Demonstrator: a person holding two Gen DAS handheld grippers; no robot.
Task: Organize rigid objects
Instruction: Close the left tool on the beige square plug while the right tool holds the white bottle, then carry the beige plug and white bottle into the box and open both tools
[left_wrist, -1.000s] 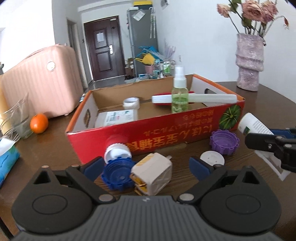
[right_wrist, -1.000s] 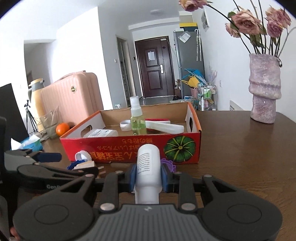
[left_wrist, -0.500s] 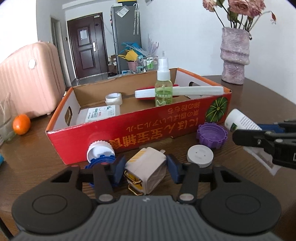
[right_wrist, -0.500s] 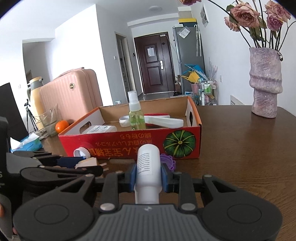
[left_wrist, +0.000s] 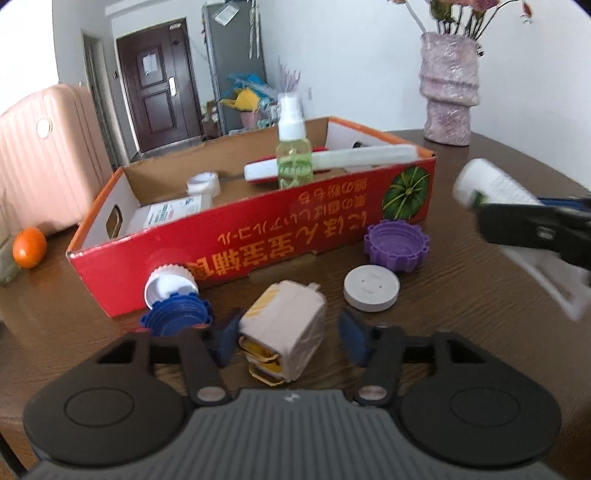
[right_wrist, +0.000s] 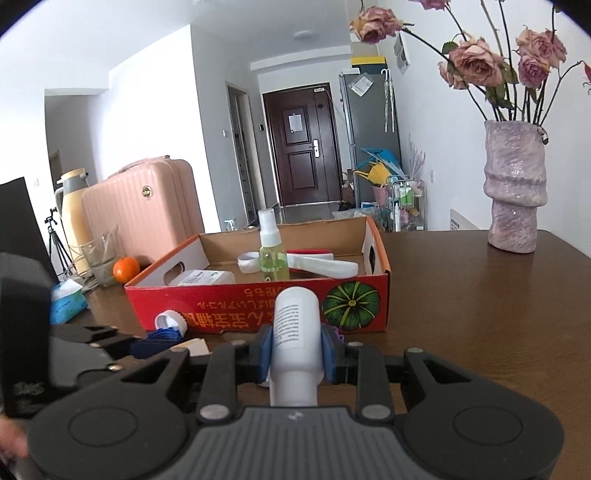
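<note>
Right now my right gripper (right_wrist: 295, 347) is clamping the white bottle (right_wrist: 294, 328) just before the red box (left_wrist: 258, 236), while my left gripper (left_wrist: 286, 338) is straddling the plug adapter (left_wrist: 284, 328), jaws apart; caps are waiting outside, several things boxed.

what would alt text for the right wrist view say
The right gripper clamps a white bottle between its blue fingers, aimed at a red cardboard box on a brown table. The box holds a green spray bottle; a purple vase stands to the right.
</note>
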